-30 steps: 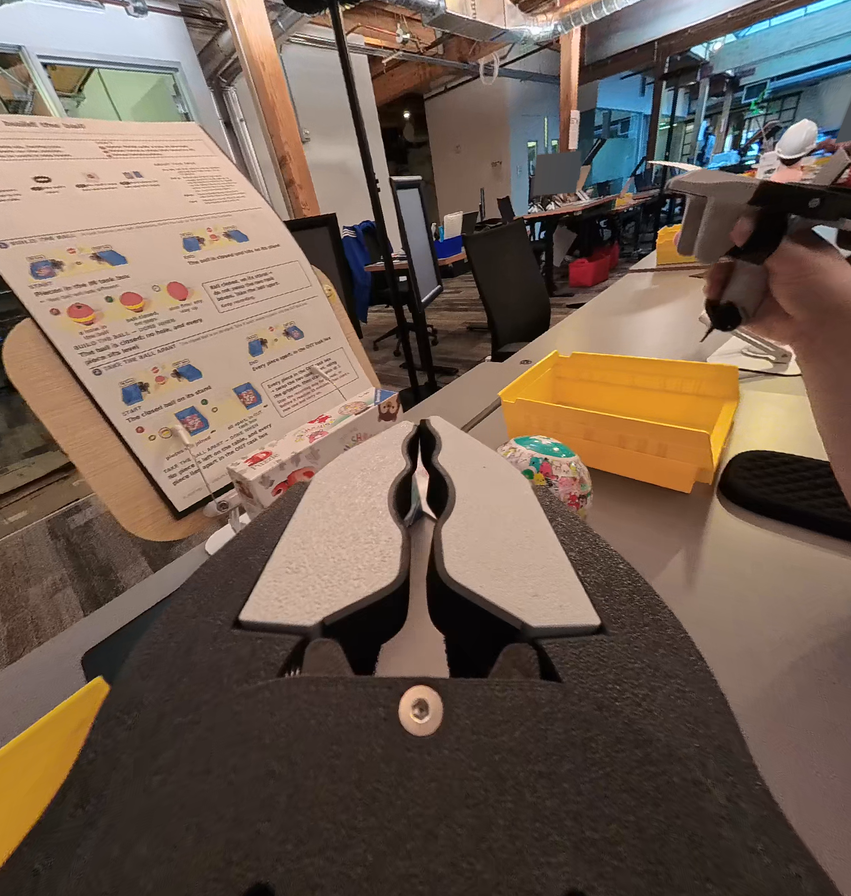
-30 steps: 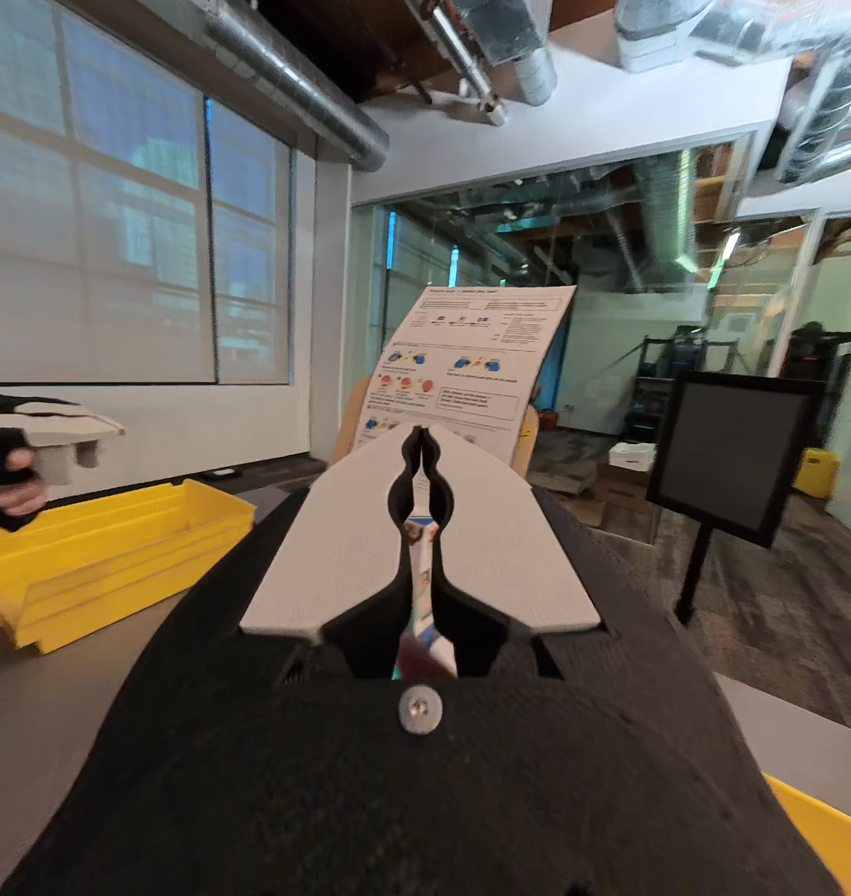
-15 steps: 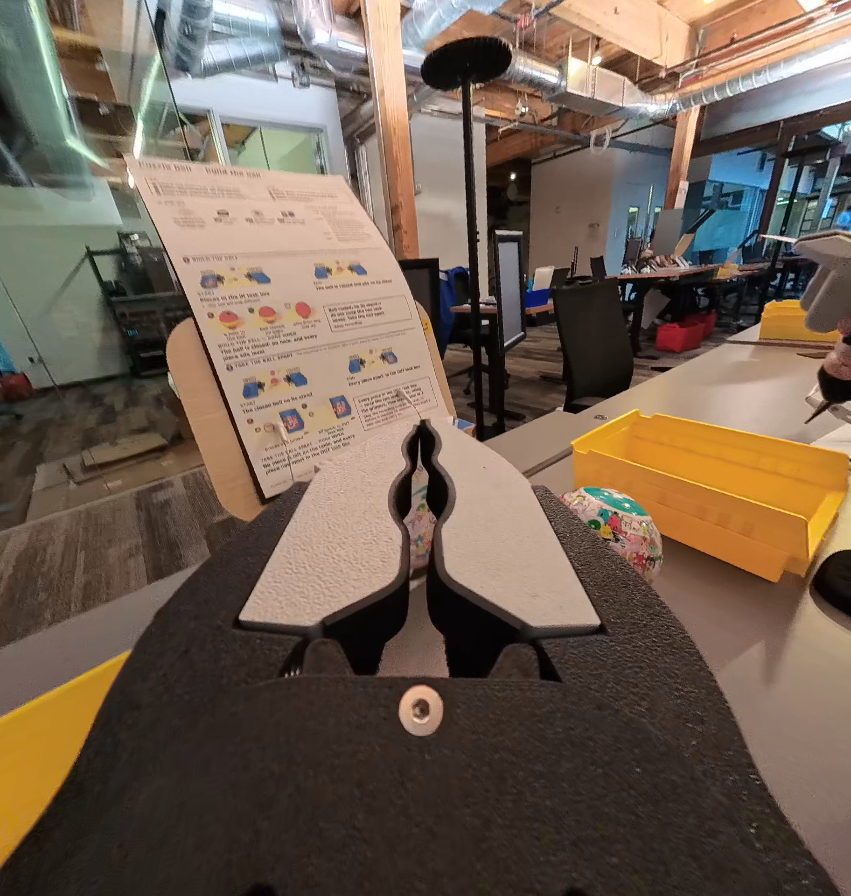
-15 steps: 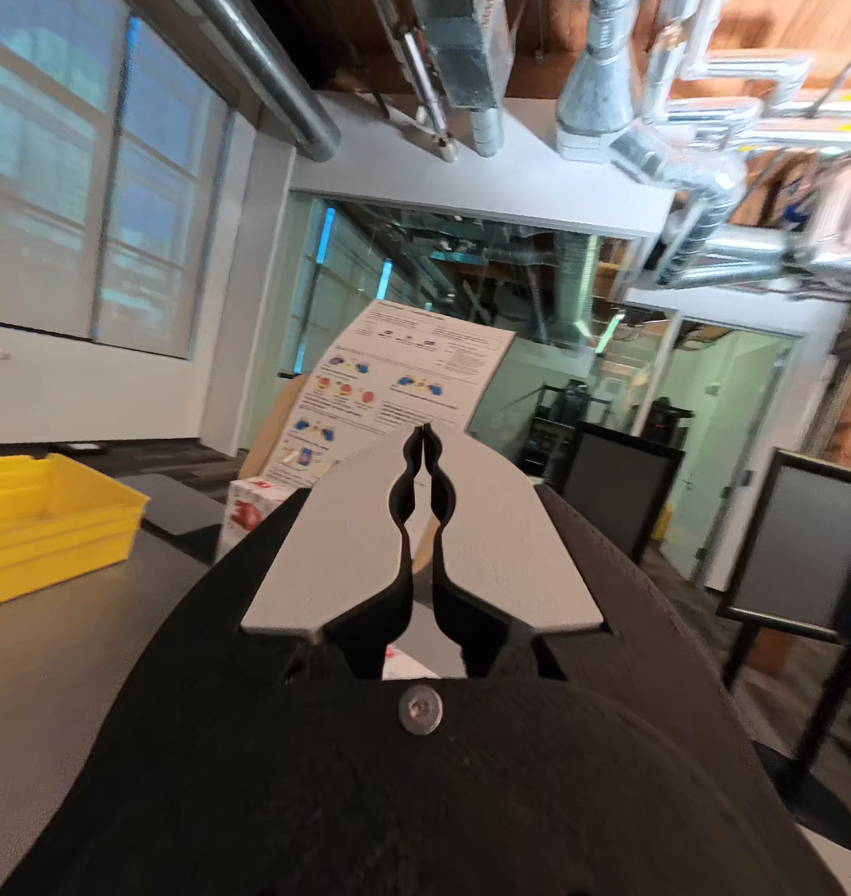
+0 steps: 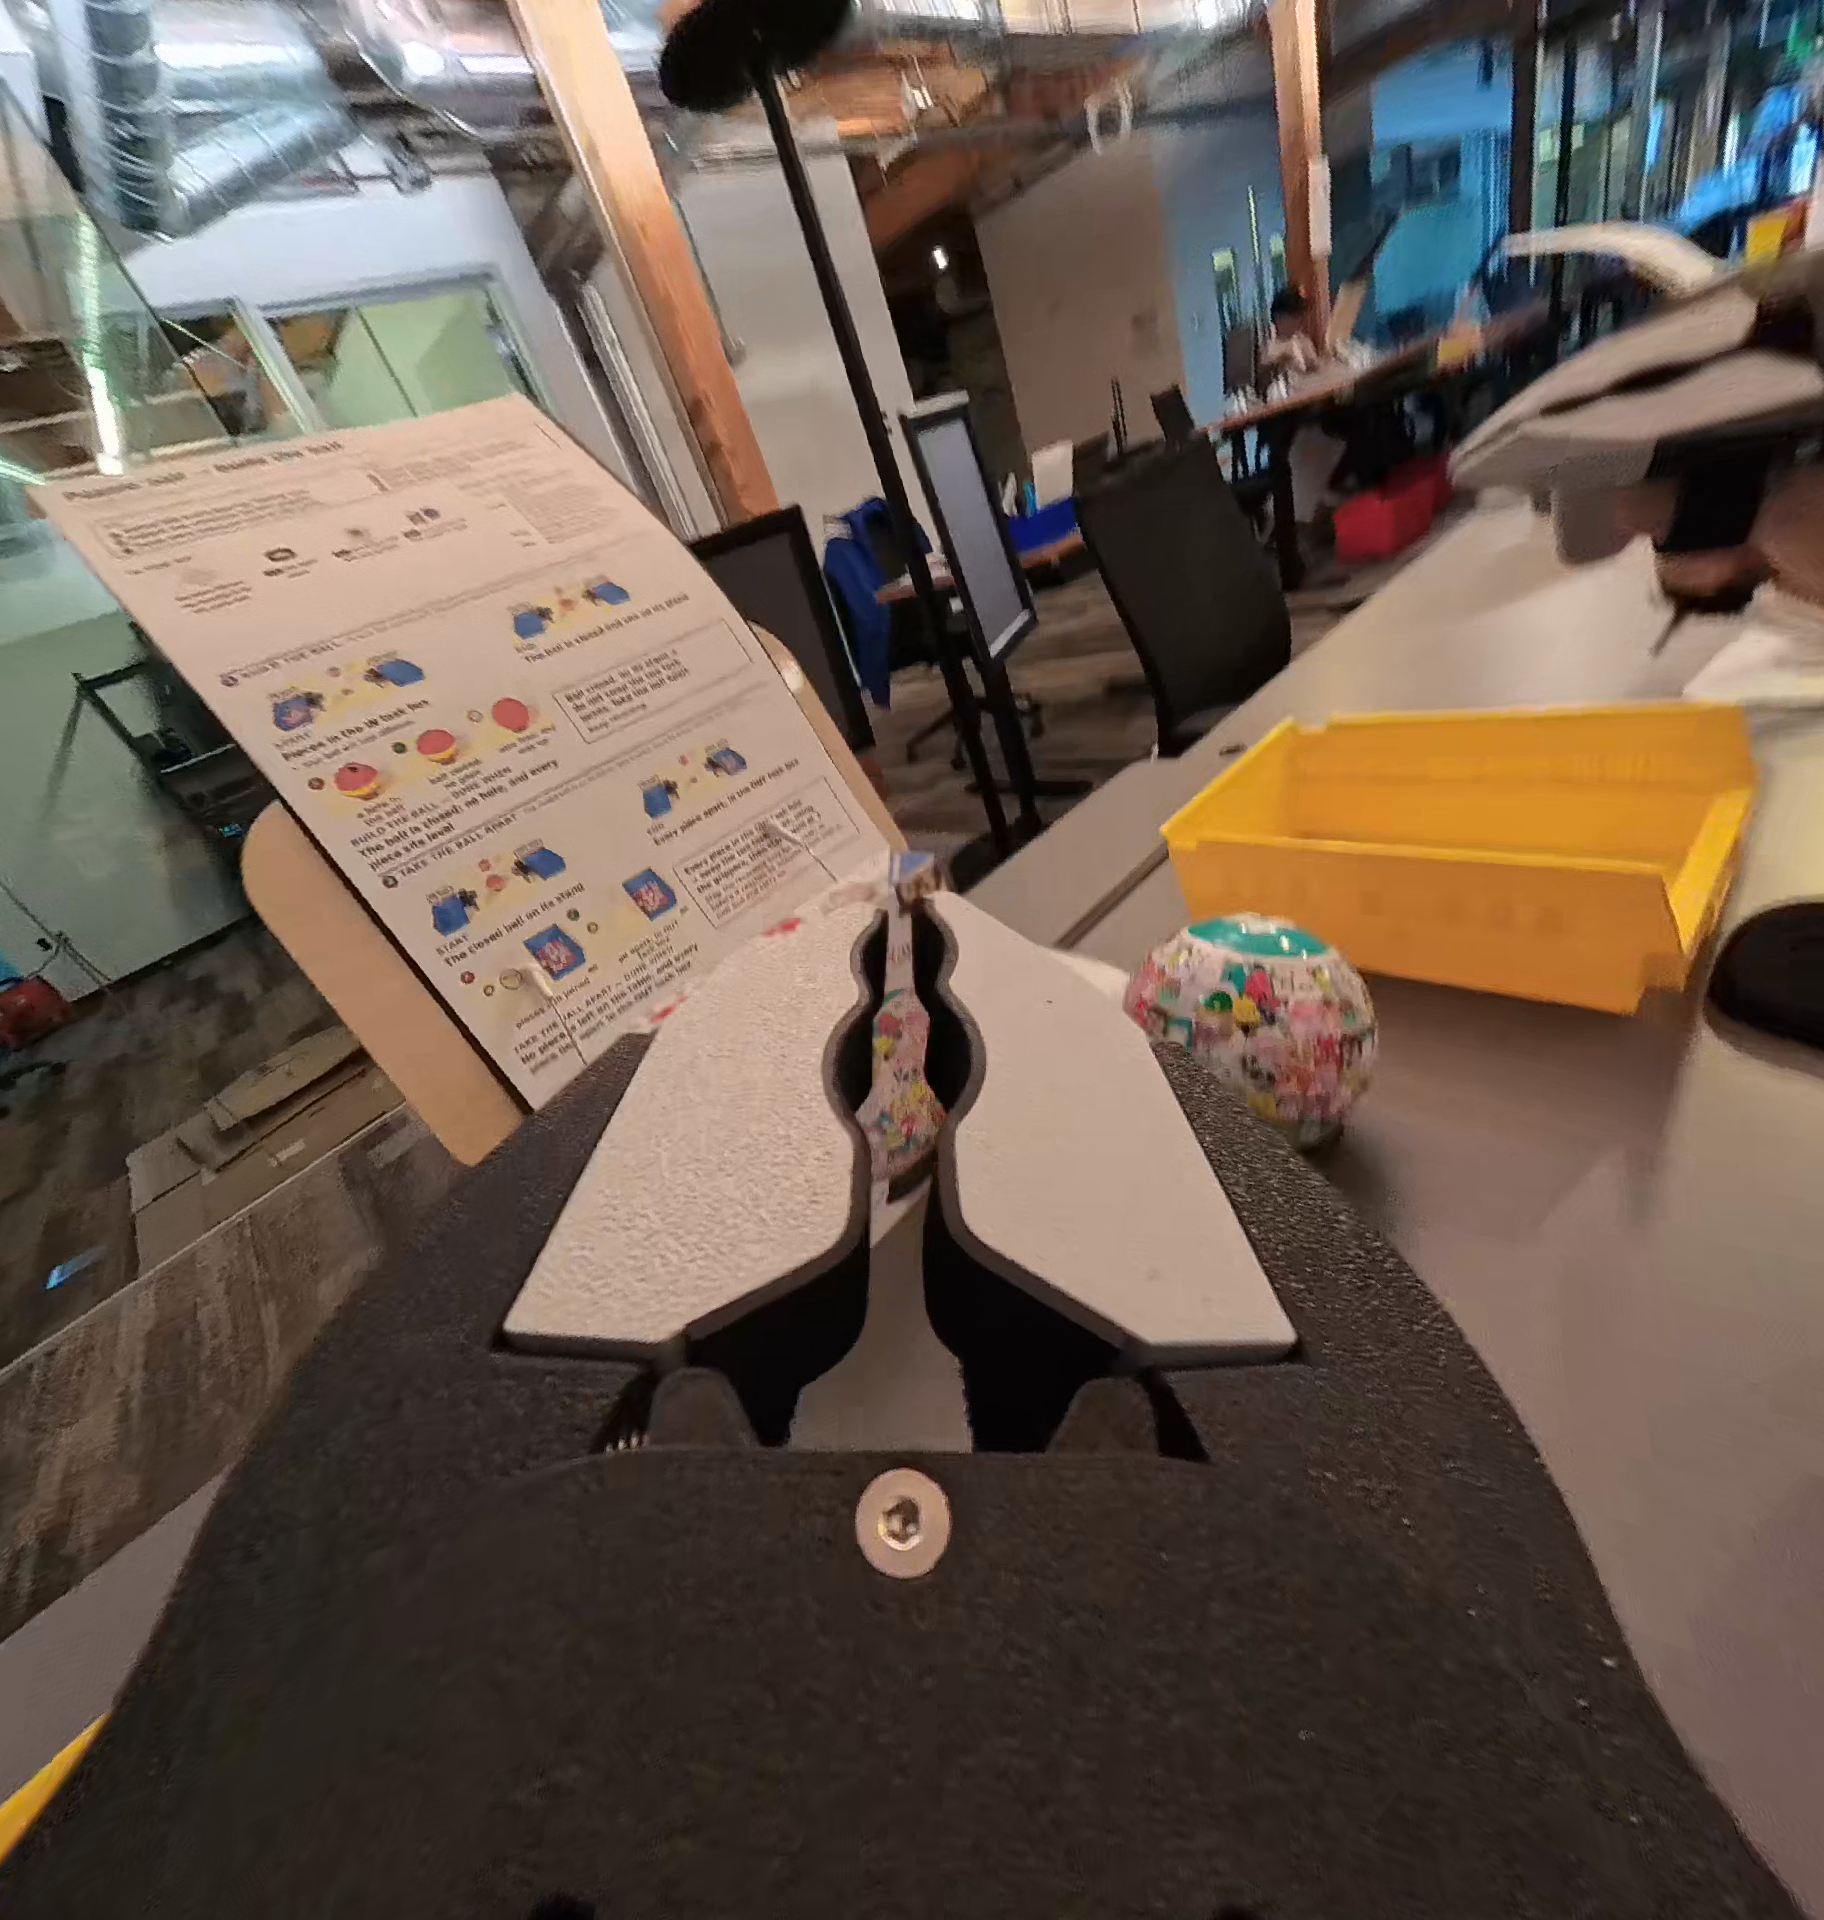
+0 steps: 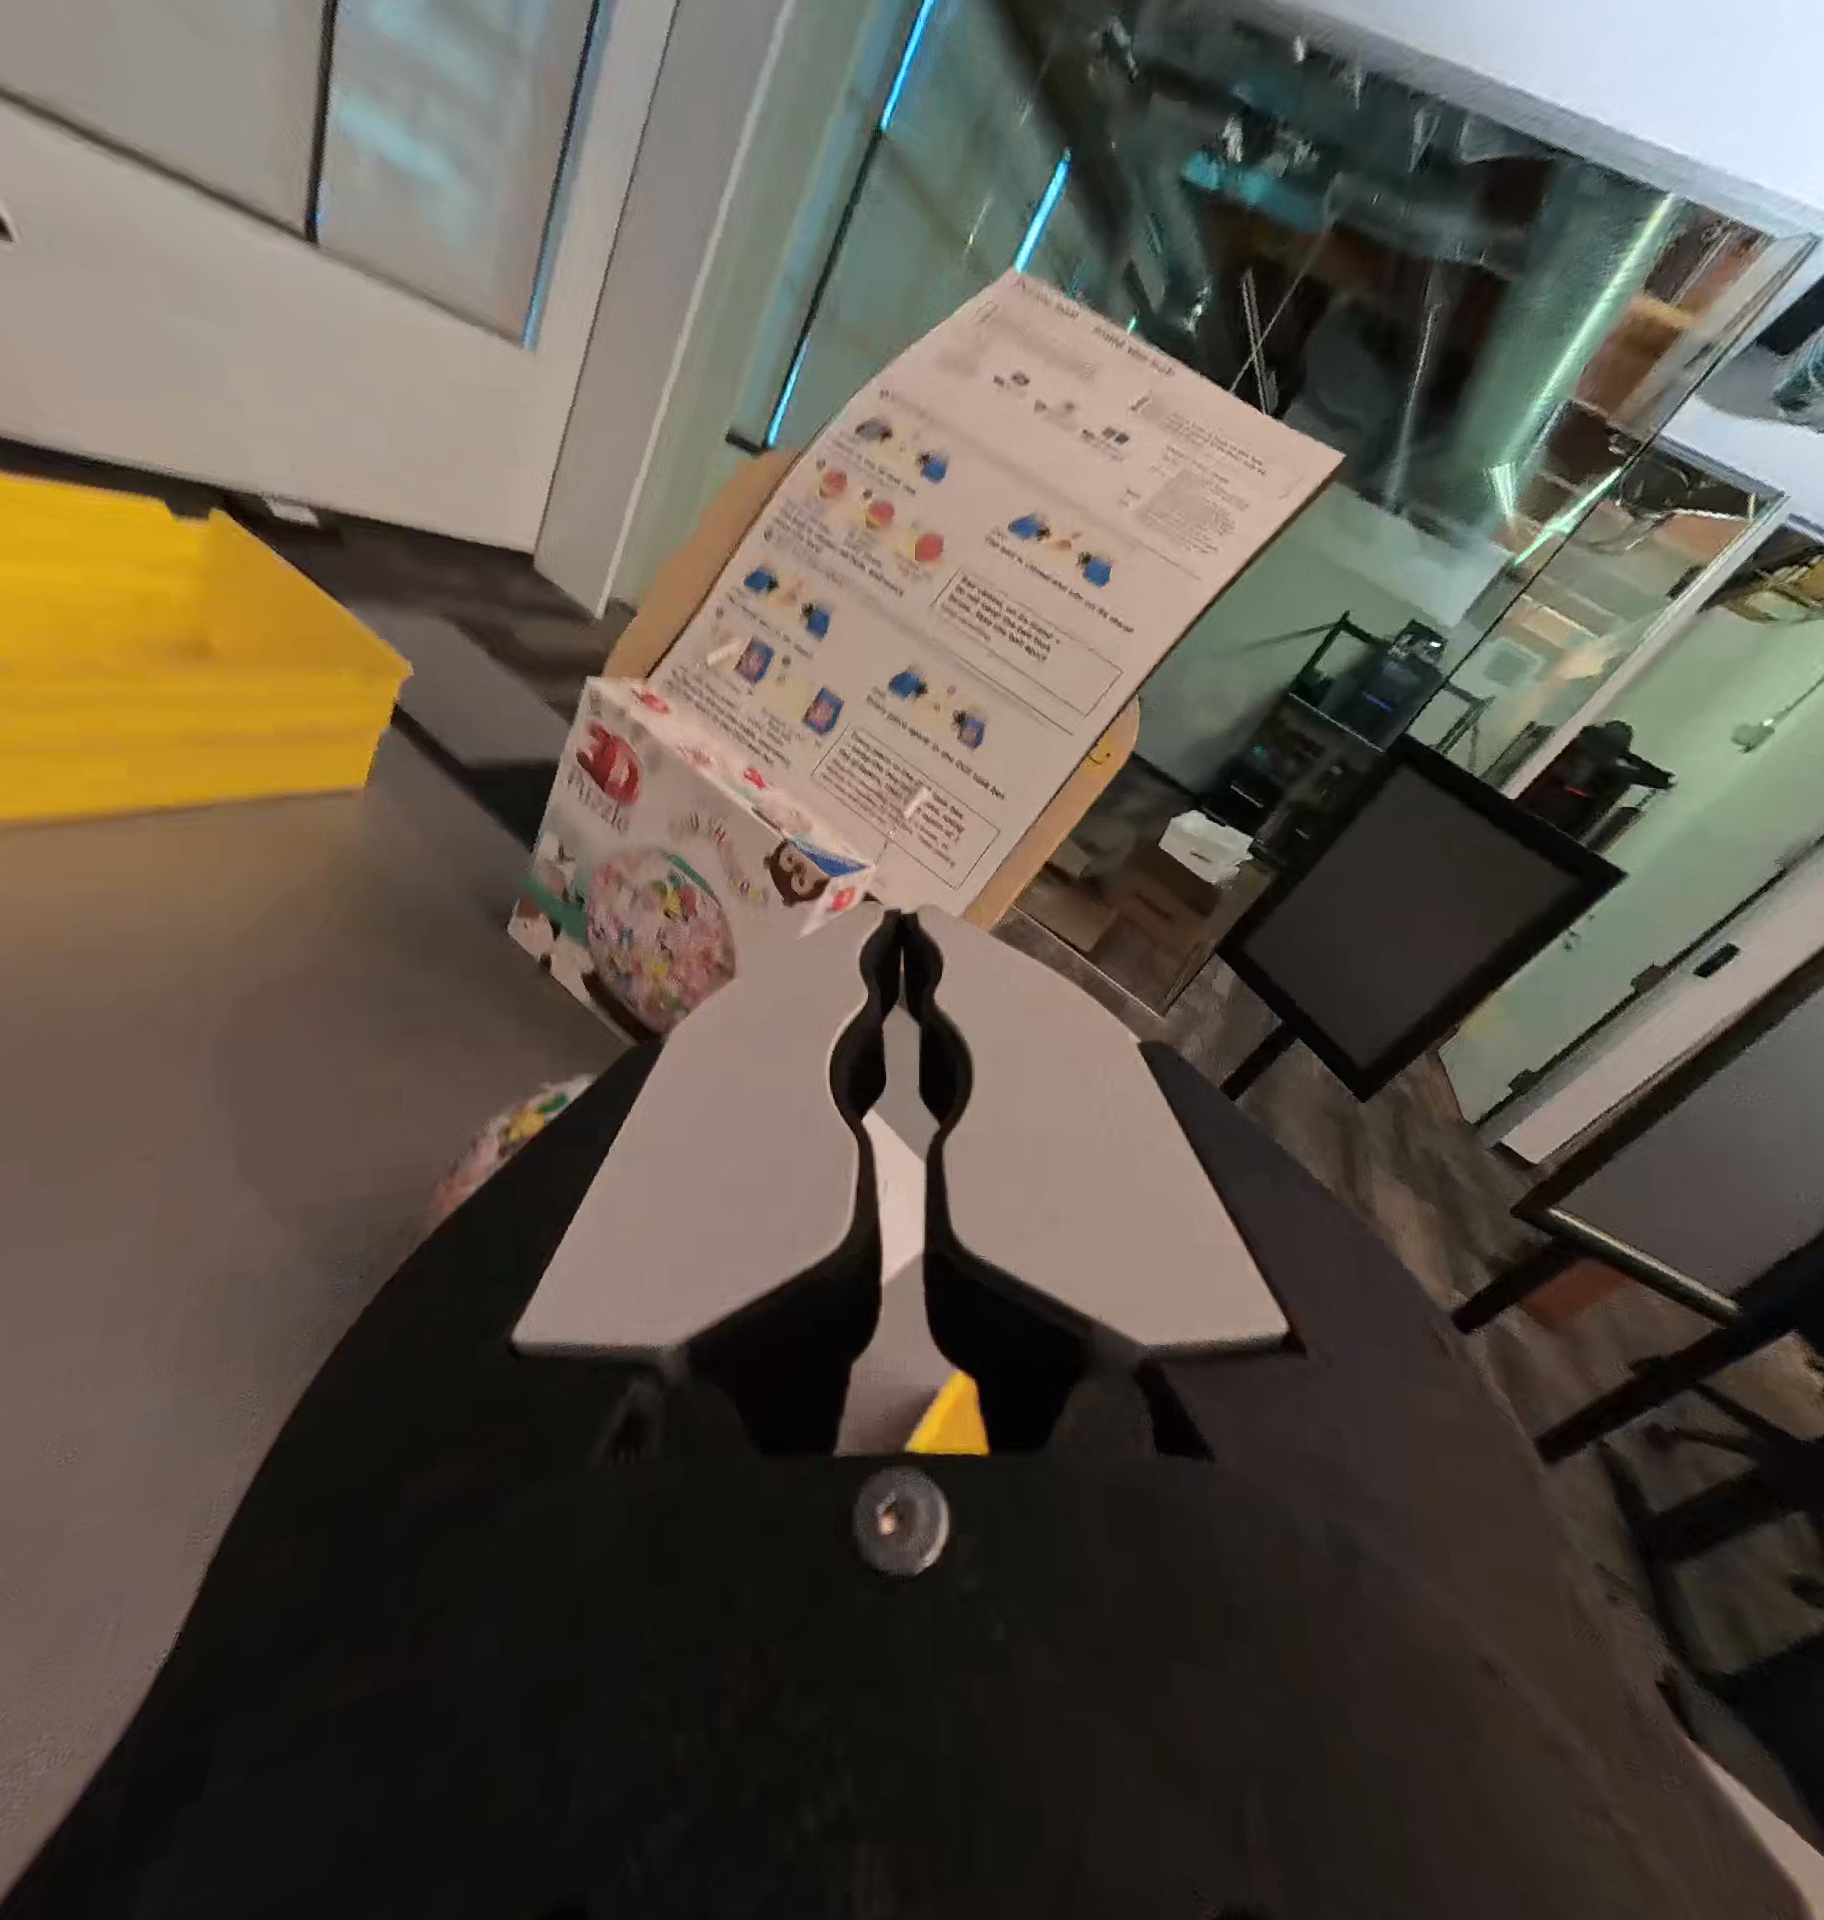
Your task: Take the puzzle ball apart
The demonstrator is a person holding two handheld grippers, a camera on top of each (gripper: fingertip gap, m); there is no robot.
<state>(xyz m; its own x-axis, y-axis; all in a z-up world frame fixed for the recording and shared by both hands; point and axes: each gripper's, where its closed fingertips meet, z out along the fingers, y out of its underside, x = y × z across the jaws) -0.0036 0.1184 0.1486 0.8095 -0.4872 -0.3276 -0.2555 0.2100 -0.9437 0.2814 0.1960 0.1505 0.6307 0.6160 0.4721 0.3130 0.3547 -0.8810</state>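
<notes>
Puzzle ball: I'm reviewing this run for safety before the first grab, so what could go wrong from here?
The puzzle ball sits free on the grey table, so a touch could roll it. Both the left gripper and right gripper are shut, so they might bump it rather than grasp it.

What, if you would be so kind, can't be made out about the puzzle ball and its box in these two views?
- Puzzle ball, right wrist view: only a blurred sliver shows; the right tool hides the rest.
- Ball's underside, left wrist view: whether a stand holds it cannot be told.
- Puzzle box, left wrist view: the left tool covers it except for slivers.
- Yellow bin: its floor is hidden by its front wall.
</notes>
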